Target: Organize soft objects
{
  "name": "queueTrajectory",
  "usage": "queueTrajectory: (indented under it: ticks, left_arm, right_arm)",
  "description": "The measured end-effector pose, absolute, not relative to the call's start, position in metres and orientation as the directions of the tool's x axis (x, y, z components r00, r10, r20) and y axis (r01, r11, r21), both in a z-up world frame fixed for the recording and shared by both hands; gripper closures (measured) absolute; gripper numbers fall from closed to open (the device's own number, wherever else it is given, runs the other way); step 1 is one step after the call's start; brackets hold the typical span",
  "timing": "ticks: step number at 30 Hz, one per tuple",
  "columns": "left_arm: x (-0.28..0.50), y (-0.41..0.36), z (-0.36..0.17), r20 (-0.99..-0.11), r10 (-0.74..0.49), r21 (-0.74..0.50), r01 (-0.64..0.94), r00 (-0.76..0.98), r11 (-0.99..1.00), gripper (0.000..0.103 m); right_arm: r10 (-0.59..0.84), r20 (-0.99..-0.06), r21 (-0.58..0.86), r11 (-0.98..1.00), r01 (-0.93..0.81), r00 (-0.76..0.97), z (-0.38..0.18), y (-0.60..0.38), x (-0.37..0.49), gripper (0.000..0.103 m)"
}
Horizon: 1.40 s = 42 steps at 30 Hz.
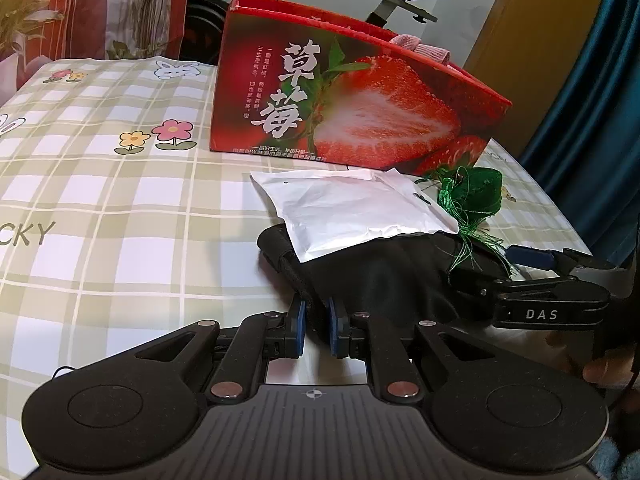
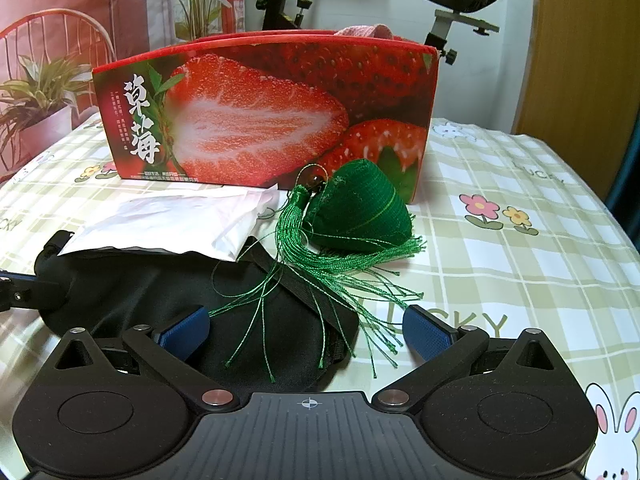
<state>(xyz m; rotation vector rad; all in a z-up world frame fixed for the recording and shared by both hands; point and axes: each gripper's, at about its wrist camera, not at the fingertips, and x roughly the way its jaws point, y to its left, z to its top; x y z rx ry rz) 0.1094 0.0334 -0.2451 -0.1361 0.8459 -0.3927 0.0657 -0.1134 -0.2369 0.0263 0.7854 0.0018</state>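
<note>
A black eye mask (image 1: pixel 380 276) lies on the checked tablecloth, with a white soft pouch (image 1: pixel 352 208) resting on its far edge. A green stuffed sachet with a tassel (image 1: pixel 478 196) lies to the right of the pouch. My left gripper (image 1: pixel 317 326) is shut on the near edge of the eye mask. In the right wrist view the eye mask (image 2: pixel 168 300) lies under my right gripper (image 2: pixel 308 326), which is open above it, with the tassel threads (image 2: pixel 320 276) between the fingers. The sachet (image 2: pixel 360 212) and pouch (image 2: pixel 168 216) lie just beyond.
A red strawberry-print box (image 1: pixel 340 96) stands behind the objects, with a pink cloth (image 1: pixel 420 50) showing over its rim; it also shows in the right wrist view (image 2: pixel 264 116). An exercise bike stands behind the table. The table edge drops off at the right.
</note>
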Motion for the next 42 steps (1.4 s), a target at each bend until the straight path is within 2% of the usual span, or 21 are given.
queueTrajectory:
  ticks: [6, 8, 11, 13, 16, 21, 32, 36, 40, 42]
  left_arm:
    - [0.110, 0.035, -0.246, -0.700, -0.396, -0.281, 0.280, 0.594, 0.918, 0.089]
    - [0.110, 0.036, -0.246, -0.700, -0.397, -0.285, 0.279, 0.594, 0.917, 0.089]
    - [0.110, 0.037, -0.246, -0.699, -0.400, -0.290, 0.277, 0.593, 0.916, 0.089]
    - [0.110, 0.037, -0.246, -0.699, -0.401, -0.291, 0.276, 0.592, 0.916, 0.089]
    - [0.110, 0.038, -0.246, -0.697, -0.404, -0.296, 0.275, 0.592, 0.915, 0.089]
    - [0.110, 0.037, -0.246, -0.696, -0.402, -0.294, 0.275, 0.595, 0.915, 0.089]
    - [0.110, 0.037, -0.246, -0.696, -0.403, -0.296, 0.274, 0.595, 0.915, 0.089]
    - [0.109, 0.036, -0.245, -0.696, -0.400, -0.291, 0.276, 0.596, 0.916, 0.089]
    - [0.110, 0.036, -0.246, -0.695, -0.400, -0.289, 0.277, 0.597, 0.916, 0.088]
    - [0.109, 0.036, -0.246, -0.695, -0.400, -0.288, 0.278, 0.597, 0.916, 0.088]
  right_arm:
    - [0.062, -0.715, 0.082, 0.997, -0.006, 0.696, -0.218, -0.127, 0.050, 0.001]
    - [0.071, -0.709, 0.095, 0.995, -0.005, 0.701, -0.213, -0.132, 0.040, 0.004]
    - [0.083, -0.705, 0.125, 0.992, 0.008, 0.704, -0.209, -0.139, 0.029, 0.019]
    - [0.089, -0.709, 0.141, 0.990, 0.017, 0.700, -0.208, -0.143, 0.029, 0.037]
    - [0.106, -0.728, 0.163, 0.986, 0.020, 0.677, -0.210, -0.142, 0.031, 0.055]
    - [0.155, -0.745, 0.215, 0.977, 0.013, 0.649, -0.216, -0.142, 0.032, 0.057]
    - [0.232, -0.696, 0.334, 0.942, 0.021, 0.679, -0.214, -0.144, 0.036, 0.057]
    - [0.243, -0.636, 0.387, 0.922, 0.030, 0.732, -0.208, -0.153, 0.034, 0.063]
    - [0.232, -0.634, 0.418, 0.905, 0.075, 0.738, -0.214, -0.161, 0.039, 0.075]
    - [0.231, -0.630, 0.450, 0.886, 0.107, 0.741, -0.218, -0.168, 0.040, 0.078]
